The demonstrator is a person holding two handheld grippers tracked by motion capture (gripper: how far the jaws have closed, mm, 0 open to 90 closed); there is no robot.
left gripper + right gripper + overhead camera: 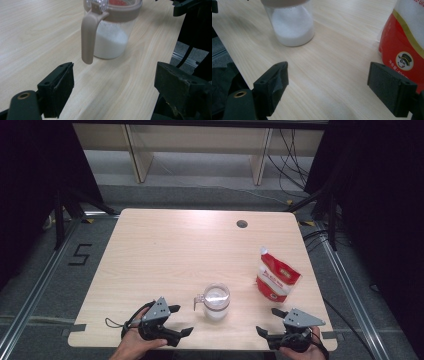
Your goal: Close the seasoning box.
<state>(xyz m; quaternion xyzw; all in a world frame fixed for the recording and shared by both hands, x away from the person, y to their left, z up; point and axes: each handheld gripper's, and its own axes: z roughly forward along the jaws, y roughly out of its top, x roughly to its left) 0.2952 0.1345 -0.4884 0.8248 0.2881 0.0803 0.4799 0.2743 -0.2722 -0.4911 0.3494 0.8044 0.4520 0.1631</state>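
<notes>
A clear jug (216,302) with a beige handle and lid rim stands near the table's front edge, about a third full of white powder. In the left gripper view the jug (110,40) is just ahead, and its handle hangs above the wood beyond the jaws. My left gripper (182,320) lies left of the jug, open and empty (115,75). A red and white bag (276,275) stands upright to the right. My right gripper (267,320) is open with nothing in it (329,72), with the jug (293,27) ahead on the left and the bag (404,45) close on the right.
The light wooden table (175,250) has a round cable hole (242,224) near its far edge. Beyond the table are wooden shelf legs and loose cables on the floor. A metal rail runs along each side of the table.
</notes>
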